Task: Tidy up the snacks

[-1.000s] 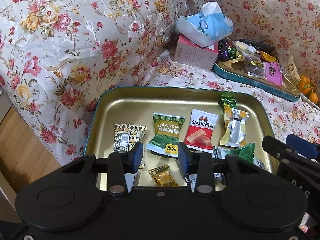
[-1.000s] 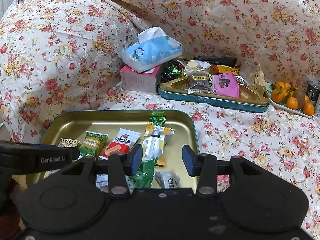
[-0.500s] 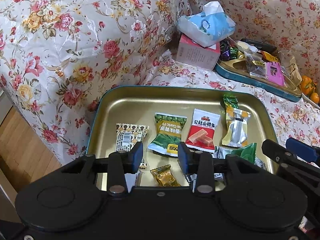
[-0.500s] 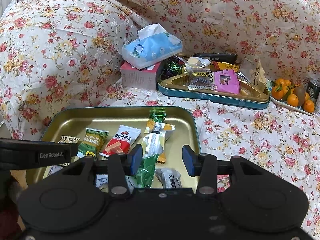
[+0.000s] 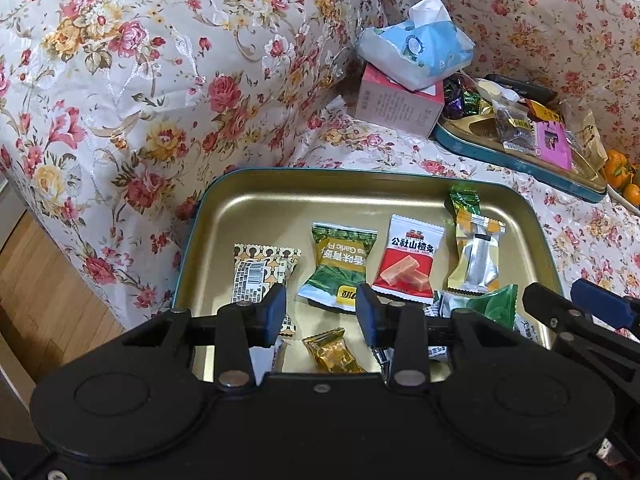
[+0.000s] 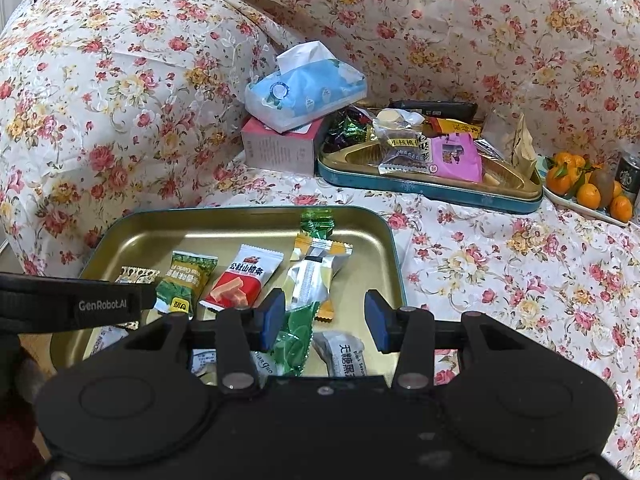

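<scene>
A gold tin tray (image 5: 256,204) (image 6: 192,228) lies on the floral sofa with several wrapped snacks in it: a patterned pack (image 5: 264,270), a green pack (image 5: 340,264) (image 6: 186,280), a red and white pack (image 5: 408,258) (image 6: 244,276), a silver and yellow pack (image 5: 478,256) (image 6: 314,272) and a gold candy (image 5: 332,350). My left gripper (image 5: 321,318) is open and empty above the tray's near edge. My right gripper (image 6: 325,320) is open and empty above the tray's near right corner, over a green wrapper (image 6: 298,332).
A second teal tin (image 6: 432,190) (image 5: 516,162) with several snacks sits farther back. A blue tissue pack (image 6: 304,88) lies on a pink box (image 6: 280,148) next to it. A plate of oranges (image 6: 588,192) is at the right. Wooden floor (image 5: 40,280) lies left of the sofa.
Both views have shifted slightly; the grippers have drawn back a little from the tray. Both stay open and empty. The snacks have not moved.
</scene>
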